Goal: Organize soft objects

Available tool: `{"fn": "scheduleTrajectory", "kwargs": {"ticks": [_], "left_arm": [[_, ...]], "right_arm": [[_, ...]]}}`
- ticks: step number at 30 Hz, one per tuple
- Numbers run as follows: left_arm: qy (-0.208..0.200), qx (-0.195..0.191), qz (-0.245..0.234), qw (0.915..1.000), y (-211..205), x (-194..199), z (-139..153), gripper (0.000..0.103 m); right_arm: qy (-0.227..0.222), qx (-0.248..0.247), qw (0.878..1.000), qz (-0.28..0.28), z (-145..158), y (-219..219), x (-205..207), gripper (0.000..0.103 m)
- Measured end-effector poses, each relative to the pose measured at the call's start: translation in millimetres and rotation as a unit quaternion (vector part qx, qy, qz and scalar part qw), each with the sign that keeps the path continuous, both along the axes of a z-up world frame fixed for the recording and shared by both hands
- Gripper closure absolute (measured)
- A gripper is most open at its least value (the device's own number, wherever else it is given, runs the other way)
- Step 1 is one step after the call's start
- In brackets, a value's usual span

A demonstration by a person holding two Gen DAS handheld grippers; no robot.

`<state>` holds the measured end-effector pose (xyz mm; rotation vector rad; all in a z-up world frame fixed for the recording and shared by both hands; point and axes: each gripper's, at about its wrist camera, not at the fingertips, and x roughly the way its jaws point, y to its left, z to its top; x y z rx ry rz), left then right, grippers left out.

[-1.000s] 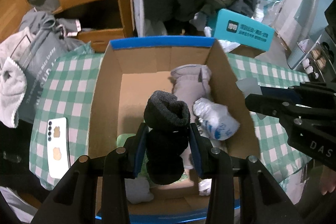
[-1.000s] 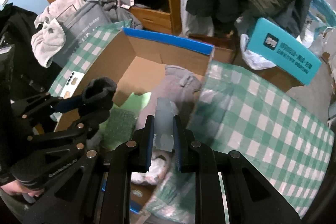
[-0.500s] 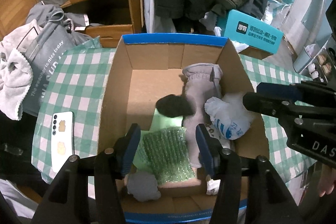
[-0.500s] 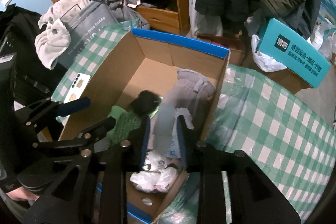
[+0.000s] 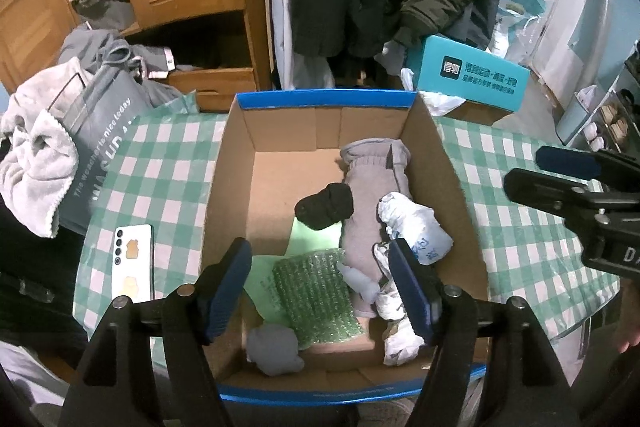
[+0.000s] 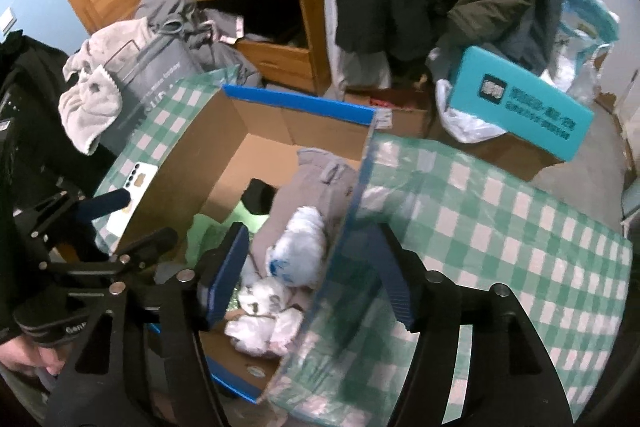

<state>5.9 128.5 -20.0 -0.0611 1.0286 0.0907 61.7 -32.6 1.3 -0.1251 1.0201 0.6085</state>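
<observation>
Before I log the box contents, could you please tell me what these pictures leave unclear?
- Left wrist view: grey glove tips hidden under white plastic bags.
- Right wrist view: black sock partly hidden by the cardboard box wall.
- Right wrist view: teal carton print blurred.

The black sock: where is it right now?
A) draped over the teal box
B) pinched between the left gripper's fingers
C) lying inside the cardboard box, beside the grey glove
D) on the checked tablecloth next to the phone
C: the black sock lies loose inside the cardboard box, against the grey glove, while the left gripper is opening with nothing pinched between its fingers.
</observation>
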Motion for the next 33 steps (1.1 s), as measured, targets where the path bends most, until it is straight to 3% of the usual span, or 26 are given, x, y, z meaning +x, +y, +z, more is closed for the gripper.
{"fn": "scheduleTrajectory", "kwargs": {"ticks": [3, 6, 19, 33], "left_arm": [[-0.005, -0.004, -0.010, 0.9999, -6.5, -0.9, 4.3, 0.028], [-0.020, -0.003, -0.019, 0.9996, -17.9, -3.0, 13.2, 0.017], [-0.048, 0.004, -0.051, 0.9975, -55.9, -7.1, 34.4, 0.017], [-0.050, 0.007, -0.066, 0.9966, -77.0, -5.6, 40.1, 0.017]], "right_arm": [[-0.009, -0.002, 1.000, -0.013, 4.5, -14.6, -5.5, 0.038], [-0.013, 0.002, 1.000, -0.029, 6.4, -31.1, -10.3, 0.037], [-0.053, 0.008, 0.996, -0.066, 18.2, -83.4, -38.9, 0.036], [-0.054, 0.018, 0.995, -0.083, 16.6, -109.1, -37.6, 0.036]]}}
